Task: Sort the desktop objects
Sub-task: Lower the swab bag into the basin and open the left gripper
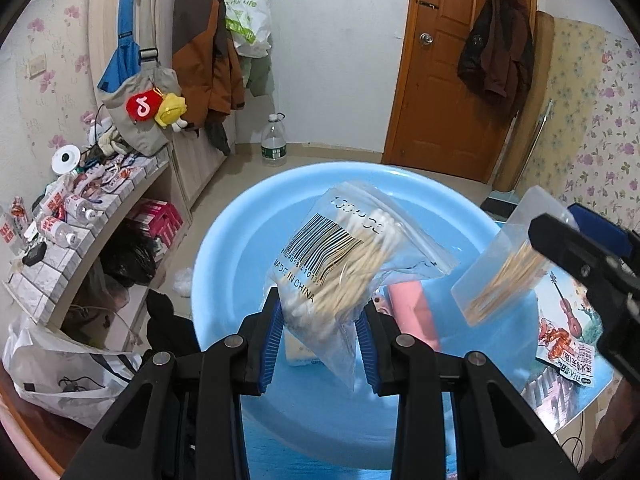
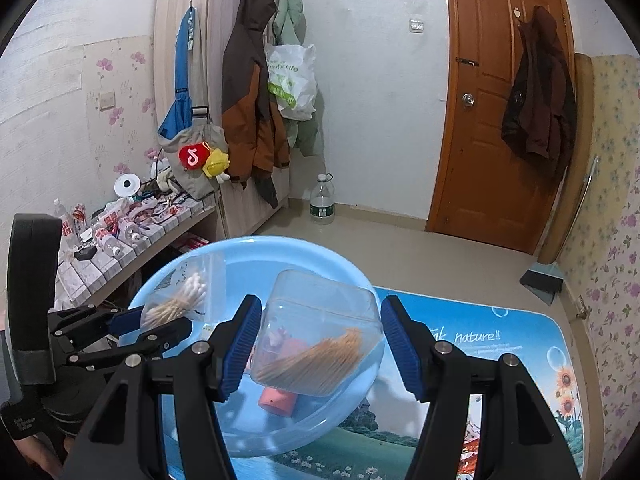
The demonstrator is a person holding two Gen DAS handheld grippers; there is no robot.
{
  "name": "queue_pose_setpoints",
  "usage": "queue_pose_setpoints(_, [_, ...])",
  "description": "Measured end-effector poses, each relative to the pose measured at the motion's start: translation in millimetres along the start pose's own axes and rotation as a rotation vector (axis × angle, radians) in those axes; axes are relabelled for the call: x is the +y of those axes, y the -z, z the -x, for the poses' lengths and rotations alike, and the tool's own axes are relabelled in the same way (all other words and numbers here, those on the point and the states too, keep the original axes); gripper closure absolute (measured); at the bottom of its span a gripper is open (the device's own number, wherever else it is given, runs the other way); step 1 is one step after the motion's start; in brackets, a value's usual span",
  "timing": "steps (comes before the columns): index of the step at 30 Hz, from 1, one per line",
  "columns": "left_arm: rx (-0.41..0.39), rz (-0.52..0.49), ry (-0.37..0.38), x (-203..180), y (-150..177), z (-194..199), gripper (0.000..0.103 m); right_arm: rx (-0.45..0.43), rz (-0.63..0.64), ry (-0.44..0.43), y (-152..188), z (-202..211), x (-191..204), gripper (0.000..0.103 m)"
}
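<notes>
My left gripper (image 1: 322, 312) is shut on a clear zip bag of cotton swabs (image 1: 344, 264) with a barcode on it. The bag hangs tilted over the blue basin (image 1: 240, 248). My right gripper (image 2: 320, 320) is shut on a clear plastic box of toothpicks (image 2: 320, 344), held tilted over the basin's (image 2: 256, 252) right side. In the left wrist view that box (image 1: 504, 276) shows at the right. In the right wrist view the swab bag (image 2: 180, 296) and the left gripper (image 2: 156, 326) are at the left. A pink object (image 2: 278, 400) lies in the basin.
The basin rests on a table mat (image 2: 500, 360) printed with a landscape. A pale flat item (image 1: 298, 354) lies in the basin under the bag. A cluttered shelf (image 1: 80, 216) stands to the left, and a water bottle (image 1: 274, 142) stands on the floor by a wooden door (image 1: 448, 80).
</notes>
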State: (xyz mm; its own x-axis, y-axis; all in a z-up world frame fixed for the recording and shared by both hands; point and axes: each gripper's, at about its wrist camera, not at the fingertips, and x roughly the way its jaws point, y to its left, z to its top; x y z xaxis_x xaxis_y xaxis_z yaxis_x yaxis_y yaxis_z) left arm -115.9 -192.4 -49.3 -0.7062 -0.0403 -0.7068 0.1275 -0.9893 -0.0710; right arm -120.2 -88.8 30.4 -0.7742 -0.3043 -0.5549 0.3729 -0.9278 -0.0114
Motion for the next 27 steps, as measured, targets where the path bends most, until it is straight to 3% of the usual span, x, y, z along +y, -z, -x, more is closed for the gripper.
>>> queue_pose_setpoints(3, [0.025, -0.006, 0.007, -3.8, 2.8, -7.6, 0.068, 0.016, -0.005, -0.001, 5.2, -3.9, -1.9, 0.039])
queue_pose_setpoints(7, [0.023, 0.009, 0.029, -6.6, 6.3, -7.2, 0.038, 0.016, -0.004, 0.001, 5.5, -5.5, -1.8, 0.039])
queue_pose_setpoints(11, [0.002, 0.0, 0.029, -7.0, 4.8, -1.4, 0.024, 0.016, 0.0, 0.002, 5.5, -5.7, -1.1, 0.039])
queue_pose_setpoints(19, [-0.023, 0.031, 0.028, 6.3, 3.0, 8.2, 0.016, 0.026, 0.006, -0.003, 7.6, -5.2, 3.4, 0.039])
queue_pose_setpoints(27, [-0.049, 0.077, 0.0, 25.6, 4.0, 19.0, 0.016, 0.018, 0.028, -0.004, 8.7, -3.8, 13.9, 0.039])
